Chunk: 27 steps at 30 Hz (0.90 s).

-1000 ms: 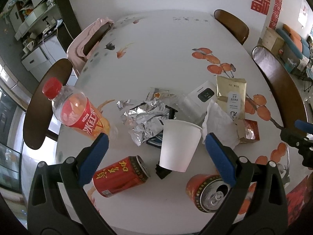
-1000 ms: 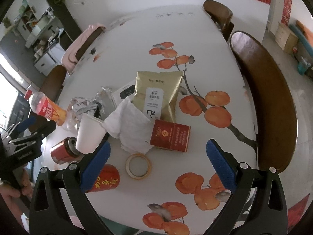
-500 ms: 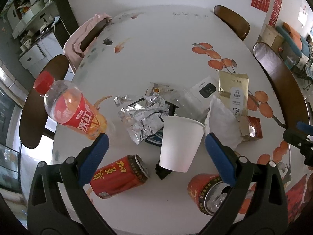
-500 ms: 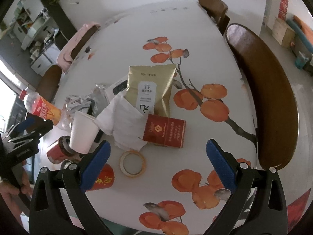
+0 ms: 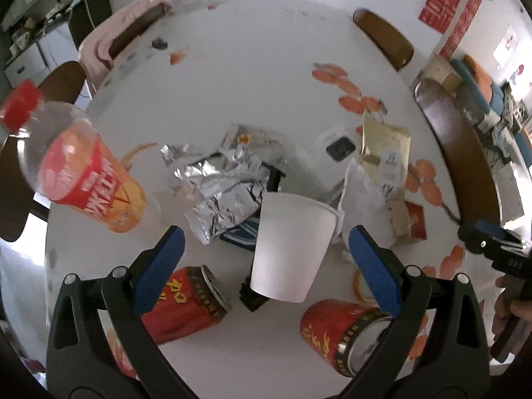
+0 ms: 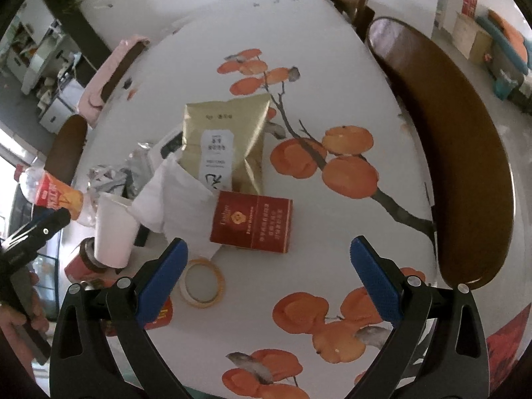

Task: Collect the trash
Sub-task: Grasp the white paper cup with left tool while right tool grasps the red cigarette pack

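I see my left gripper (image 5: 264, 256) with jaws spread wide, empty, over the white paper cup (image 5: 291, 247); my right gripper (image 6: 267, 269) gapes empty near the red carton (image 6: 252, 221).

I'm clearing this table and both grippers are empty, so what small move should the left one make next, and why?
Probably ease the left gripper forward and down around the white paper cup. Its jaws are open, the cup stands upright right between the blue pads, and nothing blocks the way. The right gripper hangs open over the table.
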### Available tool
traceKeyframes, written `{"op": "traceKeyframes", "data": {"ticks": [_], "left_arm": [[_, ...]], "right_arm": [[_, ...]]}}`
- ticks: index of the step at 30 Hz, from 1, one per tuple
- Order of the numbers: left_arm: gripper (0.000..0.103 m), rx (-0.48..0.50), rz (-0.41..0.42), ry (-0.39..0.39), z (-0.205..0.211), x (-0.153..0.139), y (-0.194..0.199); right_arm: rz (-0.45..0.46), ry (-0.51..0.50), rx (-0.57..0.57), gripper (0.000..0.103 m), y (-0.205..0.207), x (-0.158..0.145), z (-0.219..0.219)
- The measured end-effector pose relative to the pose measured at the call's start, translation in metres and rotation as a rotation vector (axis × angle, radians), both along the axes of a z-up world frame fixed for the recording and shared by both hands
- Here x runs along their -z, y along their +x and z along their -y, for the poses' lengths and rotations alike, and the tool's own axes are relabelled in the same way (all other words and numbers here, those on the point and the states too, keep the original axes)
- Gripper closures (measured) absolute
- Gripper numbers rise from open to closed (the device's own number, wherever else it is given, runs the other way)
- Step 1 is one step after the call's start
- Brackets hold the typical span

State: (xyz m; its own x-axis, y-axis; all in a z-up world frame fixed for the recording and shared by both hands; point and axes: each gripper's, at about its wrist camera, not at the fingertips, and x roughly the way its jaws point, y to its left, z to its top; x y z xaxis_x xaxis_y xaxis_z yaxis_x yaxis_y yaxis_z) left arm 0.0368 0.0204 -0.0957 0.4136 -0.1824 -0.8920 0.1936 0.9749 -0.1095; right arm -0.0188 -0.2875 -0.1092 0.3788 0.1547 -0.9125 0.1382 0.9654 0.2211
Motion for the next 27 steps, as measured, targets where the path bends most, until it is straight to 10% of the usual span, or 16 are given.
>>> {"op": "traceKeyframes", "data": {"ticks": [9,12,25,27], "left_arm": [[0.008,0.116,-0.076,0.091,0.034,0.041,0.014],[0.032,0.135,-0.125,0.092,0.039,0.054,0.021],[0.05,0.177,-0.131,0.131,0.041,0.062,0.018],[0.05,0.173,-0.117,0.127,0.04,0.057,0.018]], "right_arm": [[-0.044,0.011,0.017,0.007,0.013,0.025,0.006],[-0.055,0.007,0.014,0.009,0.019,0.033,0.004],[-0.127,0.005,-0.018,0.011,0.049,0.07,-0.028],[-0.144,-0.016,-0.007,0.027,0.051,0.074,-0.028]]}}
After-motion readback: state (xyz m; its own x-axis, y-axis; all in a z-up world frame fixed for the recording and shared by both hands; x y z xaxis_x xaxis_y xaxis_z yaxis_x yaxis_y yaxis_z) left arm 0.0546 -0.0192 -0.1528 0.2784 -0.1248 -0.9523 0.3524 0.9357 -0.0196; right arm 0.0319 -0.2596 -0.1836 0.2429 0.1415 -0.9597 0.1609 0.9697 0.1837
